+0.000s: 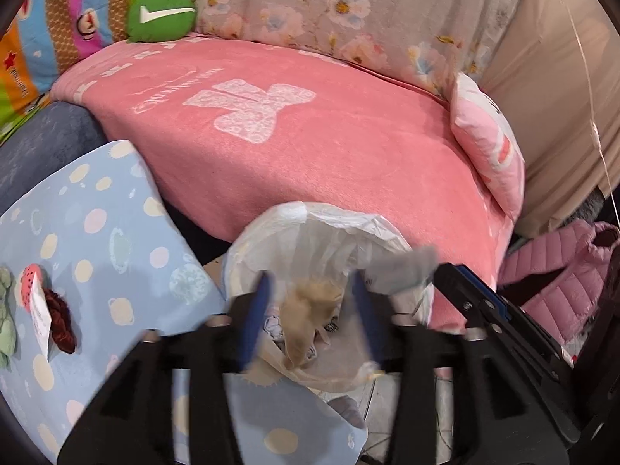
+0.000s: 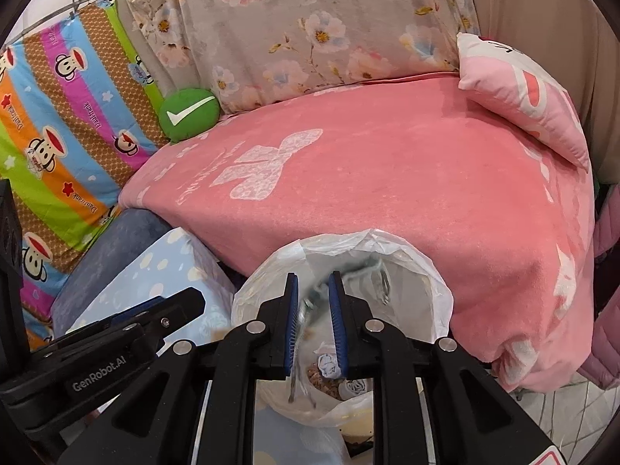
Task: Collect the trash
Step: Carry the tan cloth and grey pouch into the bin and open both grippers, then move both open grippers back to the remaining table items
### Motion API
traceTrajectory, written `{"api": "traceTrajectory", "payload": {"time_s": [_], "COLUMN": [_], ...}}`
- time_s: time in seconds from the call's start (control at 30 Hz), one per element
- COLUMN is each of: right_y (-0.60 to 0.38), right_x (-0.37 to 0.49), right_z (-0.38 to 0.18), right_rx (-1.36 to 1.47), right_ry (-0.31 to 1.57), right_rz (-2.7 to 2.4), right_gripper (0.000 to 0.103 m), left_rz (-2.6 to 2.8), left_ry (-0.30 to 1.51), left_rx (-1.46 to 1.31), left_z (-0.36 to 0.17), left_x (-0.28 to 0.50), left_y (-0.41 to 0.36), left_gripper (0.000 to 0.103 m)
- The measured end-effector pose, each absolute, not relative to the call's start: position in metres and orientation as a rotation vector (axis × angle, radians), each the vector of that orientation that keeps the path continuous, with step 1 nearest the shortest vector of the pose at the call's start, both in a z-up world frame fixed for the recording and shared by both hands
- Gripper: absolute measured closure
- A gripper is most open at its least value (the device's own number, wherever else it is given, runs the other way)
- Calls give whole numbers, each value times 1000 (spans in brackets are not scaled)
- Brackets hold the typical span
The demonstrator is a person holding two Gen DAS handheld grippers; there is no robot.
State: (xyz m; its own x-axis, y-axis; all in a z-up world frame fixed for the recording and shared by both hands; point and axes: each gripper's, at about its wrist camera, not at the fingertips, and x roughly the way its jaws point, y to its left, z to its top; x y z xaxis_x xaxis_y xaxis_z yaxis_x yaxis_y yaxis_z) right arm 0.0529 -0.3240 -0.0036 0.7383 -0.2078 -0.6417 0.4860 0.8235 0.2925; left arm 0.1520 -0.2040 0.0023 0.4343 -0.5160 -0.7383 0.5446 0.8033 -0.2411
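Observation:
A white plastic trash bag (image 1: 333, 228) stands open in front of the pink bed; it also shows in the right wrist view (image 2: 418, 271). Crumpled tan and printed scraps (image 1: 306, 310) lie inside it. My left gripper (image 1: 310, 310) is open and blurred, above the bag's mouth. My right gripper (image 2: 314, 310) is over the bag with jaws partly apart; a blurred grey crinkled wrapper (image 2: 306, 310) hangs between them. In the left wrist view the right gripper (image 1: 484, 302) shows at the right with a grey blurred piece (image 1: 403, 267) at its tip.
A pink blanket (image 1: 310, 135) covers the bed behind the bag. A blue dotted cushion (image 1: 97, 232) lies left, bearing a dark red scrunchie (image 1: 58, 310) and a tag. A green check-mark pillow (image 1: 161, 15), a pink pillow (image 2: 523, 93) and a pink puffer jacket (image 1: 562, 279) lie around.

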Motion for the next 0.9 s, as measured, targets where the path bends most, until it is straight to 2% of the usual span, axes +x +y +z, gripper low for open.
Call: {"api": "traceTrajectory", "payload": {"time_s": [0.1,0.37,0.47,0.9], "right_y": [-325,-316,-311,-278], "right_x": [54,56,56,65], "right_z": [-6,-8,-6,0], "right_rx": [476,464,459,413], "right_ry": [634,648,642,658], "right_rz": [-401,-383,-382,-334], "right_gripper": [78,76,67,65], "left_rz": [-643,-611,-603,-553], "left_ry": [904,898,899,900], "left_rx": [33,29,27,-17], "left_z": [2,3,3,4], "left_x": [155,156,156,158], "left_y": [-200,-187,-182,-145], "left_gripper": [50,50,50,49]}}
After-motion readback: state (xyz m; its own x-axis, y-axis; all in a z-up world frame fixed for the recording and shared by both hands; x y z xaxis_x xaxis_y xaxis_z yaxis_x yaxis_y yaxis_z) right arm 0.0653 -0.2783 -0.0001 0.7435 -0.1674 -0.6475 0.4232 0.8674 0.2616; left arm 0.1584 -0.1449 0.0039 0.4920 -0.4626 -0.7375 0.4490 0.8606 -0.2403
